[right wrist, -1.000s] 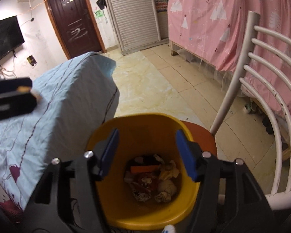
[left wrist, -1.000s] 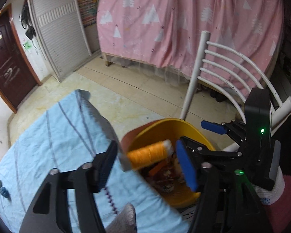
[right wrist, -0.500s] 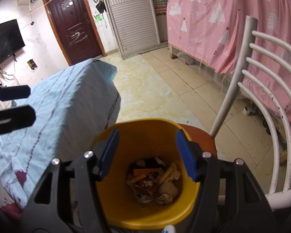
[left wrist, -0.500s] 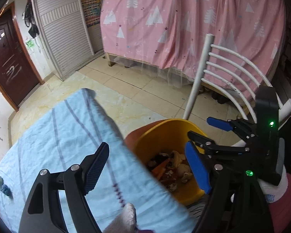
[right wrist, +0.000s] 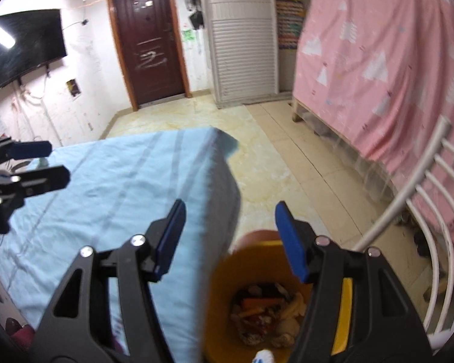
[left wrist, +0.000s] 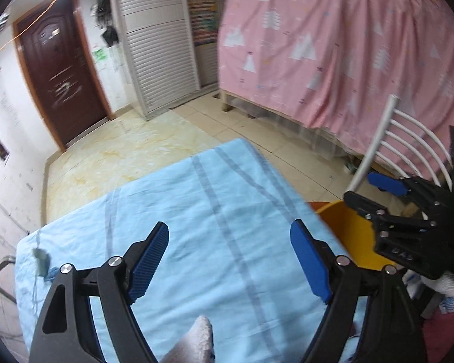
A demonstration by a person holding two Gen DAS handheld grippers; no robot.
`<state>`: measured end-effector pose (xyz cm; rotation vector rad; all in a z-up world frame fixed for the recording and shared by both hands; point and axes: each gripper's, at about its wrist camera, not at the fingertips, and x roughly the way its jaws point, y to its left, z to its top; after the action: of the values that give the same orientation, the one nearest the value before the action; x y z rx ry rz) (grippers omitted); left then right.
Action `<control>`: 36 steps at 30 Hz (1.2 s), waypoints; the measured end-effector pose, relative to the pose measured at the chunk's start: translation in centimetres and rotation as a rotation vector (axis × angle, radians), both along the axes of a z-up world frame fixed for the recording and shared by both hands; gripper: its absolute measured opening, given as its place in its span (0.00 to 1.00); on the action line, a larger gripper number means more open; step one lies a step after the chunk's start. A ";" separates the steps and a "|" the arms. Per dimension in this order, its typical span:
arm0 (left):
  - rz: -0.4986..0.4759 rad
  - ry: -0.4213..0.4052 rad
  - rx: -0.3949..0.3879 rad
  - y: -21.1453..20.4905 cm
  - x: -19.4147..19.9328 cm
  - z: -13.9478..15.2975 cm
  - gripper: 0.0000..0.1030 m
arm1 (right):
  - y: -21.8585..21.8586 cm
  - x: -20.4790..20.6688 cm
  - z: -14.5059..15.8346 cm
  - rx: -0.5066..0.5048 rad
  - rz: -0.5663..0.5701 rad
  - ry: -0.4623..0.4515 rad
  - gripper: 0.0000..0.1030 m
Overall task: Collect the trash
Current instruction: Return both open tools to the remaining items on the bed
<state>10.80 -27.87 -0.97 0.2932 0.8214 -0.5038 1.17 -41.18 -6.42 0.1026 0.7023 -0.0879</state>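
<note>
A yellow bin (right wrist: 224, 311) holds mixed trash (right wrist: 266, 311), with an orange piece on top. It stands beside the blue-clothed table (right wrist: 112, 190). My right gripper (right wrist: 230, 239) is open and empty, above the table edge and the bin. My left gripper (left wrist: 230, 260) is open and empty over the table (left wrist: 215, 211). The bin's rim (left wrist: 348, 227) shows to its right, under the right gripper (left wrist: 375, 190). A small grey-blue scrap (left wrist: 41, 260) lies at the table's far left corner. The left gripper also shows at the left of the right wrist view (right wrist: 42, 163).
A white slatted chair (right wrist: 423, 217) stands right of the bin. A pink curtain (left wrist: 333, 45) hangs behind it. A brown door (right wrist: 148, 39) and a white louvred cabinet (right wrist: 242, 36) stand at the far wall. A TV (right wrist: 27, 42) hangs at the left. The floor is tiled.
The orange roll held by my left gripper a second ago has dropped into the bin. Both grippers have swung left, away from the bin and over the table.
</note>
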 end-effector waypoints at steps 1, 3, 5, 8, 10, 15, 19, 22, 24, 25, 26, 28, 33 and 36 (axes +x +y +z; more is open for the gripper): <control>0.015 0.000 -0.003 0.9 0.5 0.1 0.72 | 0.8 0.4 0.3 -0.009 0.011 -0.002 0.63; 0.050 0.000 -0.010 3.1 1.5 0.2 0.72 | 2.7 1.5 0.9 -0.029 0.047 -0.002 0.64; 0.080 -0.001 -0.015 5.2 2.3 0.2 0.72 | 4.7 2.5 1.3 -0.043 0.079 -0.002 0.64; 0.125 -0.004 -0.023 8.5 3.6 0.3 0.72 | 7.8 4.2 1.9 -0.058 0.128 0.001 0.64; 0.146 -0.006 -0.024 10.0 4.0 0.3 0.72 | 9.3 4.9 2.1 -0.067 0.149 0.004 0.64; 0.205 -0.013 -0.033 14.5 5.7 0.2 0.72 | 13.5 6.8 2.2 -0.094 0.213 0.028 0.65; 0.253 -0.012 -0.038 17.8 7.2 -0.2 0.73 | 16.3 8.3 2.1 -0.097 0.259 0.045 0.68; 0.297 0.001 -0.042 20.8 8.7 -0.9 0.73 | 18.7 9.5 1.9 -0.105 0.302 0.060 0.68; 0.320 0.009 -0.043 22.2 9.6 -1.2 0.73 | 20.5 10.1 1.5 -0.101 0.339 0.070 0.68; 0.331 0.014 -0.046 22.9 10.0 -1.4 0.73 | 21.5 10.6 1.3 -0.098 0.362 0.076 0.68; 0.344 0.020 -0.047 23.8 10.5 -1.6 0.73 | 22.4 10.9 1.2 -0.096 0.380 0.080 0.68; 0.370 0.031 -0.043 25.4 11.5 -2.2 0.73 | 23.7 11.6 0.8 -0.094 0.411 0.088 0.68; 0.410 0.059 -0.030 27.6 13.3 -3.6 0.73 | 27.8 13.0 0.1 -0.092 0.489 0.109 0.68; 0.424 0.083 -0.030 28.6 14.4 -4.6 0.73 | 29.7 13.7 -0.5 -0.083 0.528 0.117 0.68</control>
<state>25.25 0.70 -5.55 0.0652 0.9259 -0.1308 14.86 -11.48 -6.88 -0.1702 0.8218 0.3853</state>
